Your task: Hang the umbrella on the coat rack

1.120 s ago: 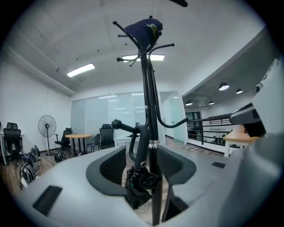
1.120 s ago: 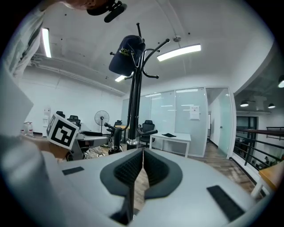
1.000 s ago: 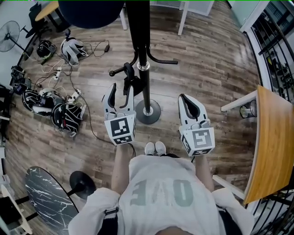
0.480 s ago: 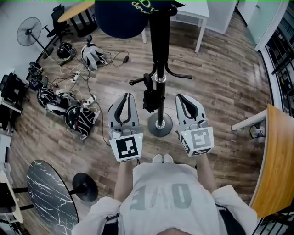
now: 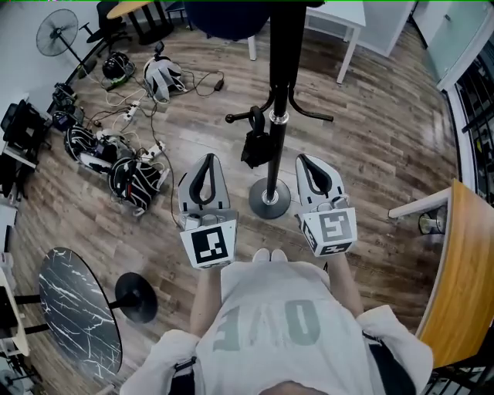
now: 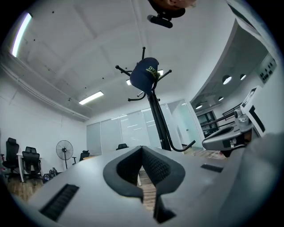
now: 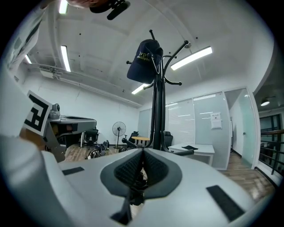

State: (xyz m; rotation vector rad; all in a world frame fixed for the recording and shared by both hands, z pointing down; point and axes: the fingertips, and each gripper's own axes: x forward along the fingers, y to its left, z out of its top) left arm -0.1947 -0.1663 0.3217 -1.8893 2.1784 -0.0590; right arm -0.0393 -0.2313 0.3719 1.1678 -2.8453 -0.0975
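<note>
A black coat rack (image 5: 285, 77) stands on the wood floor straight ahead, and a folded black umbrella (image 5: 255, 146) hangs from one of its lower hooks. A dark blue cap (image 6: 145, 74) sits on the rack's top. My left gripper (image 5: 207, 157) is just left of the rack's round base (image 5: 270, 207), a short way from the umbrella and below it in the head view. Its jaws are shut with nothing between them. My right gripper (image 5: 304, 159) is right of the base, also shut and empty. Both point at the pole, which rises beyond the left gripper (image 6: 142, 147) and the right gripper (image 7: 143, 150).
Helmets and cables (image 5: 127, 181) litter the floor at the left, with a standing fan (image 5: 58, 23) behind. A round marble table (image 5: 77, 308) and a black stand base (image 5: 137, 297) are near left. A wooden table (image 5: 463, 270) is at the right, a white table (image 5: 340, 15) beyond the rack.
The left gripper's jaws stood open by the umbrella one second ago; they have closed on nothing. Both grippers have drawn back from the rack, and the umbrella stays on its hook.
</note>
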